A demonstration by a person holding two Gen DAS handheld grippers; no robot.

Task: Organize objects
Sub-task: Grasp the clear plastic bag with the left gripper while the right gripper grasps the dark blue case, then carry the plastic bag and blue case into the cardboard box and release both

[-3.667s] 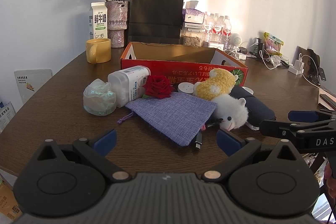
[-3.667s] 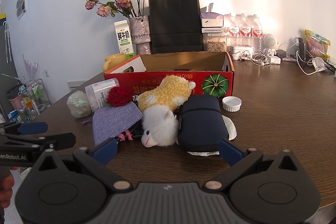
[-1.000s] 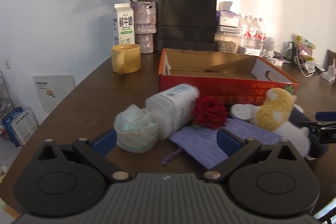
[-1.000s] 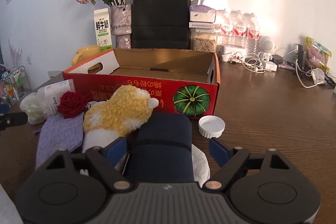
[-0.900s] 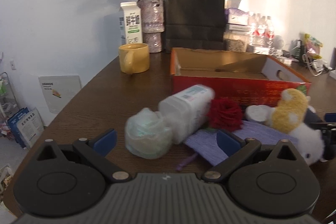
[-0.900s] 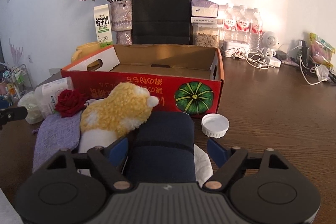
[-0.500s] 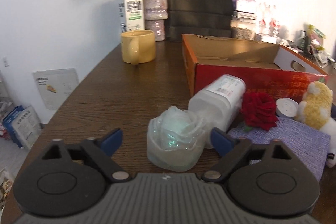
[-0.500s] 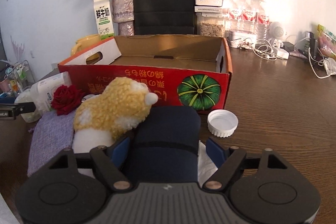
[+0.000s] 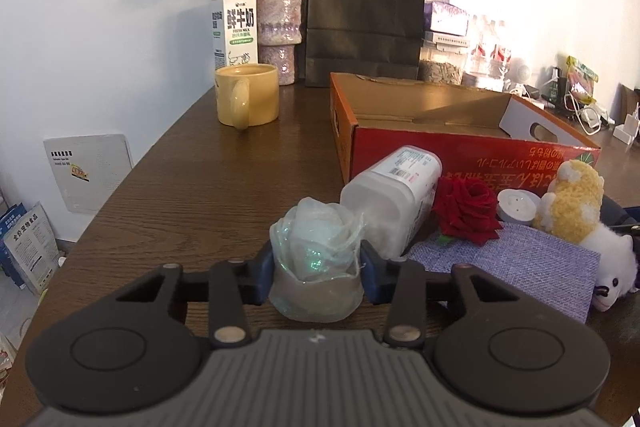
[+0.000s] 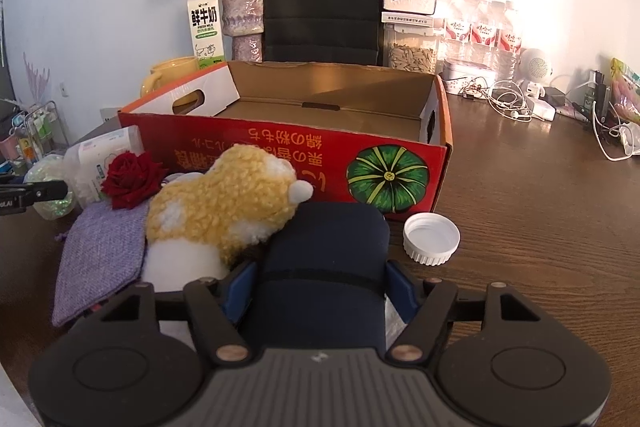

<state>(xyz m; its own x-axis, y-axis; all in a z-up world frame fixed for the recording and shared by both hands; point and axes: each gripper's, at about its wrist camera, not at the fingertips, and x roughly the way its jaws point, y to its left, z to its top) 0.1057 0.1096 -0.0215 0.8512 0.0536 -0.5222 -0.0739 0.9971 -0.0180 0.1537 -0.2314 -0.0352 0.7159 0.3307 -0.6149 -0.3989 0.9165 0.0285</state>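
Both grippers have closed in within the last second. Left gripper (image 9: pixel 318 273): was wide open half a second ago, now its blue pads (image 9: pixel 264 267) touch both sides of the translucent glittery rose-shaped ornament (image 9: pixel 316 267). It's gripped but not lifted, base still on the dark wooden table (image 9: pixel 192 195).

Right gripper (image 10: pixel 320 287): narrowed too, pads (image 10: pixel 236 287) pressed against the flanks of the dark navy soft zip pouch (image 10: pixel 324 259), which still lies flat in front of the red cardboard box with the pumpkin print (image 10: pixel 304 155).

Yellow-and-white plush toy (image 10: pixel 224 211) leans on the pouch, so it'll likely tip when the pouch lifts. White screw cap (image 10: pixel 431 238) sits just beside it.

Box interior looks empty from here. My read: two simultaneous picks secured, next is lift and drop into the box.
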